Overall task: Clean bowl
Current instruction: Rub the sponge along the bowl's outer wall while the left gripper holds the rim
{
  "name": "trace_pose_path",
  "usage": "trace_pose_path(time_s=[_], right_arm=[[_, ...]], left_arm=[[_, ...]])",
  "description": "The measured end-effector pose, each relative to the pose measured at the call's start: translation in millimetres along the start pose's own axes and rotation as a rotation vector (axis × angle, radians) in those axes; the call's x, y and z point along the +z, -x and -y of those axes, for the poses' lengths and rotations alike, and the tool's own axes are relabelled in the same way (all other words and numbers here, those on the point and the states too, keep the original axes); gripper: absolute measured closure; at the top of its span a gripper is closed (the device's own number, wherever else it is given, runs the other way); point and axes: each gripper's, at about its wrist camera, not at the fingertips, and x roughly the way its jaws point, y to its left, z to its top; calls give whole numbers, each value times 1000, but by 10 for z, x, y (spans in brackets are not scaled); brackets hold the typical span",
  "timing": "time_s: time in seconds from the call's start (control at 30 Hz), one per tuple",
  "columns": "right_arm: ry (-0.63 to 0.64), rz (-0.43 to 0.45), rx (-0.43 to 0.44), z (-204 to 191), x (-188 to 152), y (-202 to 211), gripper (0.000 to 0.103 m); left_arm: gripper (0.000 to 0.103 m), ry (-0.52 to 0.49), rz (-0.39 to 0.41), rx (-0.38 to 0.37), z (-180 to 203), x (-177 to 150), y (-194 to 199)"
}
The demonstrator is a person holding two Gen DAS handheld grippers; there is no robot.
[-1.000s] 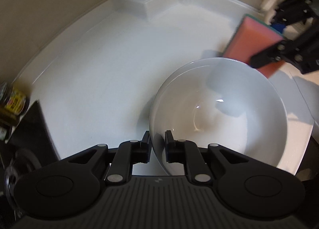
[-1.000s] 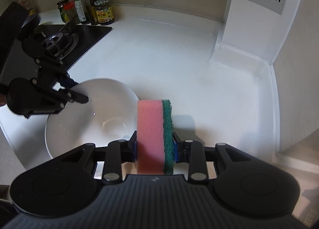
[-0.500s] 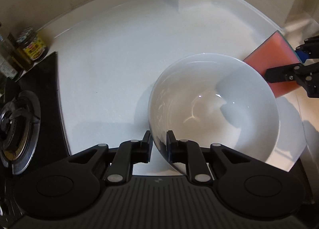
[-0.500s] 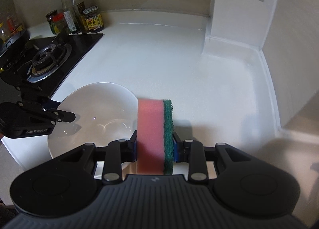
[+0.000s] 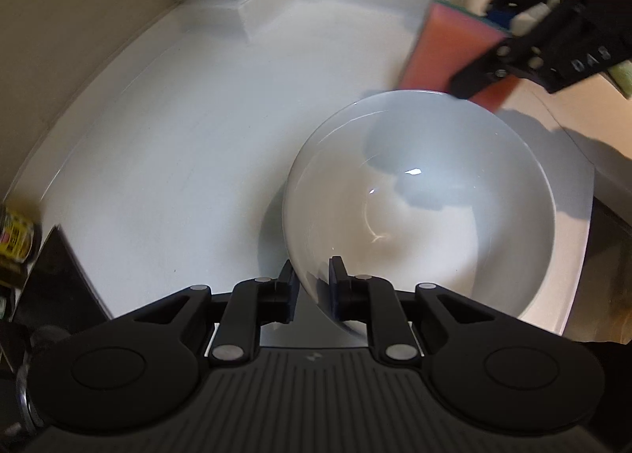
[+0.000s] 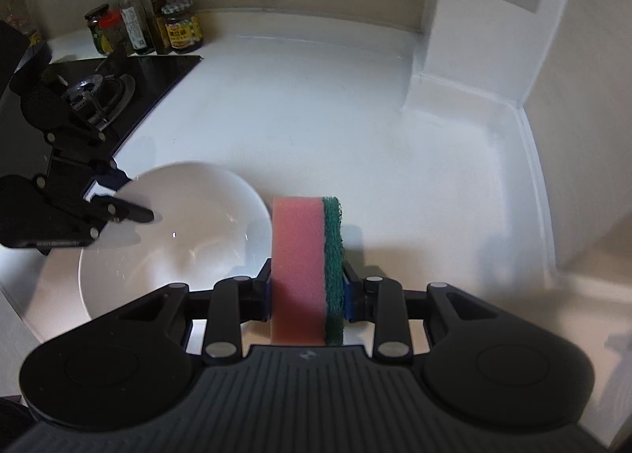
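Note:
A white bowl (image 5: 426, 200) is held above the white counter. My left gripper (image 5: 311, 279) is shut on the bowl's near rim, one finger inside and one outside. The bowl also shows in the right wrist view (image 6: 185, 232), with the left gripper (image 6: 130, 196) on its left rim. My right gripper (image 6: 307, 287) is shut on a pink sponge with a green scouring side (image 6: 306, 267). In the left wrist view the sponge (image 5: 446, 50) hangs just beyond the bowl's far rim, apart from it, held by the right gripper (image 5: 474, 70).
A black gas hob (image 6: 98, 89) lies at the left, with several sauce bottles and jars (image 6: 146, 26) behind it. A white boxed column (image 6: 474, 38) with a vent stands at the back right. The white counter (image 6: 316, 117) spreads between them.
The left gripper has swung the bowl back leftwards, so the hob has left its view. The sponge has risen and moved closer over the bowl's far rim.

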Motion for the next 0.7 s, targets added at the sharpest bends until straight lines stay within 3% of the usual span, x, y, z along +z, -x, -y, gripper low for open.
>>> trace_pose_path(time_s=[0.13,0.5,0.53,0.7], right_arm=[[29,-15,-48,-118,47,-62,75],[-66,12,-56,-183,-121,6,75],[-66,11,-50,-180,-132,16,75],[2,-12,-16,-159,-160,69,75]], left_arm=[[85,28,12,-5,-16,-14,29],[85,339,-2,76,-21,-117,85],[90,339,-3,78,-18,-107,70],[90,260,-3,84,-127,39,-20]])
